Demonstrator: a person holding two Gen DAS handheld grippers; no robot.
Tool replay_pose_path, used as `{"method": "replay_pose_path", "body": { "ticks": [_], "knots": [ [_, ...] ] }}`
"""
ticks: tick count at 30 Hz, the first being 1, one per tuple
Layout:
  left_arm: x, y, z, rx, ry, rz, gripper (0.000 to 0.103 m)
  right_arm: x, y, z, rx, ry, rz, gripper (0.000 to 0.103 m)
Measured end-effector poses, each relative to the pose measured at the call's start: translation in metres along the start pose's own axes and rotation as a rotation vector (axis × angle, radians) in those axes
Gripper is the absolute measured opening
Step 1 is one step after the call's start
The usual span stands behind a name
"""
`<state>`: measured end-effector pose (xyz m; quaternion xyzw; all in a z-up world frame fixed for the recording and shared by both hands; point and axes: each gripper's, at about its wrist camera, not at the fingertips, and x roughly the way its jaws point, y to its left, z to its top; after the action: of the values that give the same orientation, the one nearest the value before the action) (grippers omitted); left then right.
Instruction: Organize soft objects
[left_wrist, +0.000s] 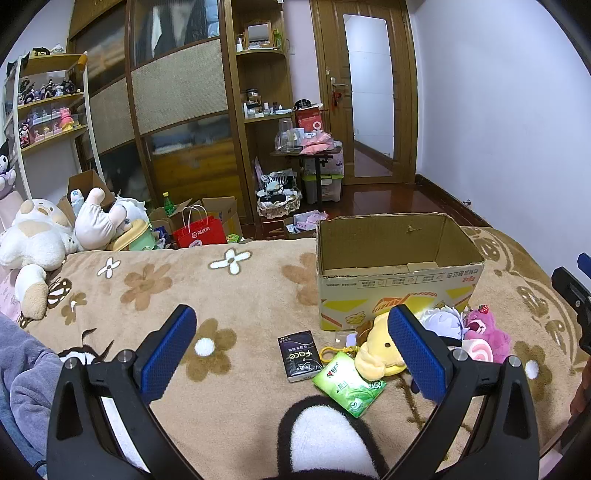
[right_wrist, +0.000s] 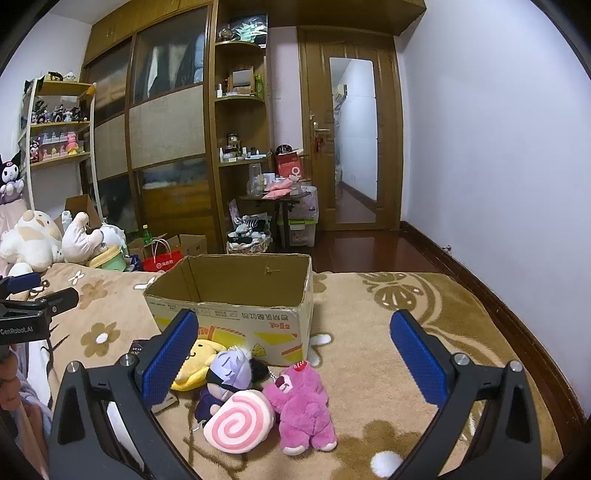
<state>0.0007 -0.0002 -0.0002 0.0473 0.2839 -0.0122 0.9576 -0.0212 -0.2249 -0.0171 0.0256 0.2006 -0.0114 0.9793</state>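
An open, empty cardboard box (left_wrist: 395, 284) (right_wrist: 236, 314) stands on the brown flowered blanket. In front of it lie small soft toys: a yellow dog plush (left_wrist: 376, 354) (right_wrist: 197, 363), a white-haired doll (left_wrist: 443, 323) (right_wrist: 229, 373), a pink swirl roll plush (right_wrist: 238, 421) (left_wrist: 478, 350) and a pink bear (right_wrist: 301, 402) (left_wrist: 485, 330). A green tissue pack (left_wrist: 349, 384) and a black tissue pack (left_wrist: 299, 354) lie left of them. My left gripper (left_wrist: 291, 343) is open above the packs. My right gripper (right_wrist: 293, 350) is open above the toys.
Large white plush toys (left_wrist: 40, 240) (right_wrist: 33, 240) lie at the blanket's far left edge. A red bag (left_wrist: 199, 232), boxes and a basket stand on the floor beyond the bed. Wardrobe and shelves are behind. The left gripper shows at the left edge of the right wrist view (right_wrist: 33, 299).
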Motion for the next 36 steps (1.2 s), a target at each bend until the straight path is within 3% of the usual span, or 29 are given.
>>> {"method": "replay_pose_path", "body": {
  "ticks": [36],
  "knots": [
    [0.0003, -0.0002, -0.0001, 0.004, 0.004, 0.002, 0.102, 0.0014, 0.0009, -0.0051, -0.009, 0.015, 0.0, 0.103]
  ]
}}
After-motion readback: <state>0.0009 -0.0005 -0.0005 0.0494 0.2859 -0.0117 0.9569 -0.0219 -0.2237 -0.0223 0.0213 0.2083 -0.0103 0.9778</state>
